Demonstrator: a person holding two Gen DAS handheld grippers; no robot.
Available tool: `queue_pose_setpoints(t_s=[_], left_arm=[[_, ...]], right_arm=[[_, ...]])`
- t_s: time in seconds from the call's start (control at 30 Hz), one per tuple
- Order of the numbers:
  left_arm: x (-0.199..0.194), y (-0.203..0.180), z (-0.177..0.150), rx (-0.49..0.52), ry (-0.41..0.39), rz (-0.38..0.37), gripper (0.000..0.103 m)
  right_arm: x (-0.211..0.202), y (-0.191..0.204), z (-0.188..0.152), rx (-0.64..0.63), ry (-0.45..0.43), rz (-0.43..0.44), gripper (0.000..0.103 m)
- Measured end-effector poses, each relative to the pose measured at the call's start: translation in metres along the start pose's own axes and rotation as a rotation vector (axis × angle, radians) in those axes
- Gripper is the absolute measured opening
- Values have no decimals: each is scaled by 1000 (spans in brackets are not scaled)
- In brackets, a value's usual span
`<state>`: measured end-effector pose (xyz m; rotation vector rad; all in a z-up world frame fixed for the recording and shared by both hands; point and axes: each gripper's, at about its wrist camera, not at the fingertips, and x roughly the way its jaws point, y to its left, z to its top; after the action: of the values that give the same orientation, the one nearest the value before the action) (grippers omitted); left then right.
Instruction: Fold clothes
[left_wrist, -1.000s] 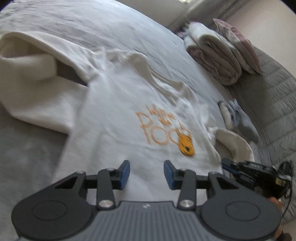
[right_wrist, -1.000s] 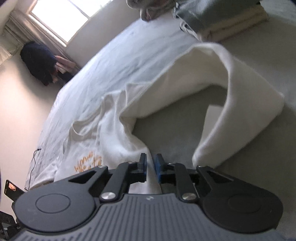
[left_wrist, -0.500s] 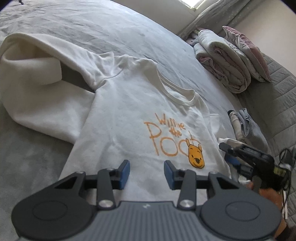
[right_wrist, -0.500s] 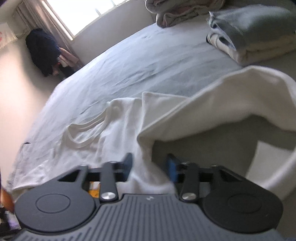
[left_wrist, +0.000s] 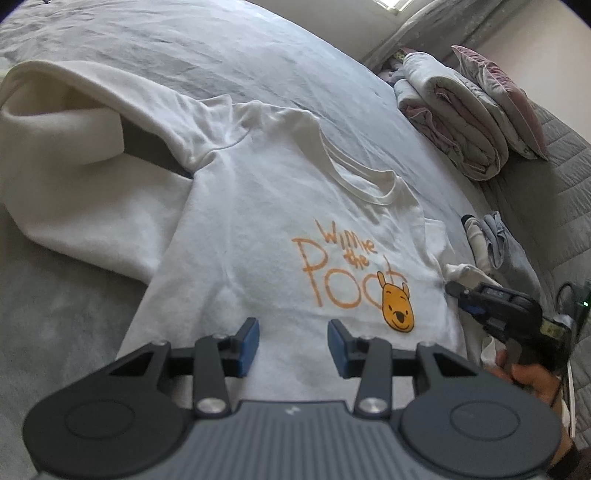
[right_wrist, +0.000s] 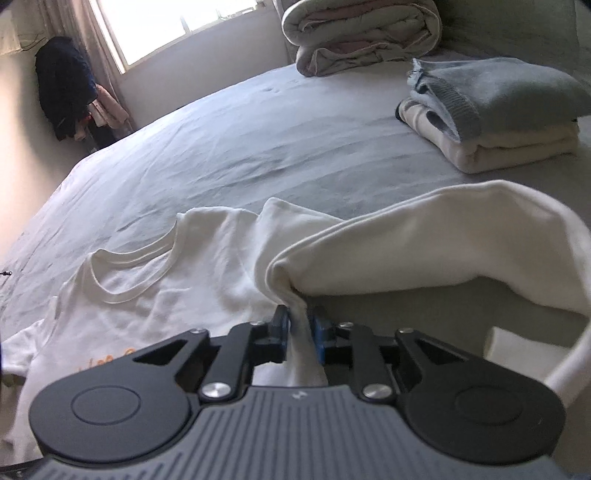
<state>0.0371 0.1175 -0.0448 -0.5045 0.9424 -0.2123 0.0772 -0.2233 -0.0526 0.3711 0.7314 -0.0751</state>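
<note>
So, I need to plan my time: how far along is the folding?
Done: a grey and cream stack of folded clothes sits on the bed. In hand: the white printed T-shirt lies face up, unfolded; the right gripper pinches its fabric, the left gripper hovers open above the hem. Left: all folds on this shirt.

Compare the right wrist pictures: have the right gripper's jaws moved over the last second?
Yes. The right gripper opened half a second ago, then closed; it now pinches the white T-shirt edge, which hangs between its blue pads.
</note>
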Motion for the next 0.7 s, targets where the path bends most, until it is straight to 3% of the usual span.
queue_pose_setpoints(t_s=[0.07,0.33,0.5,0.7], left_arm=[[0,-3,0,1,-1,5,45],[-2,-12,-3,9,-18,25,53],[-3,-22,-6,37,-37,41,53],[-5,-34,-13,97,-72,72,54]], right_arm=[[-9,0,2,17,-2,2,36],[-45,-18,5,94,3,15,40],[-66,-31,0,136,-9,1,48],[-78,-53,-15,166,-22,-27,49]])
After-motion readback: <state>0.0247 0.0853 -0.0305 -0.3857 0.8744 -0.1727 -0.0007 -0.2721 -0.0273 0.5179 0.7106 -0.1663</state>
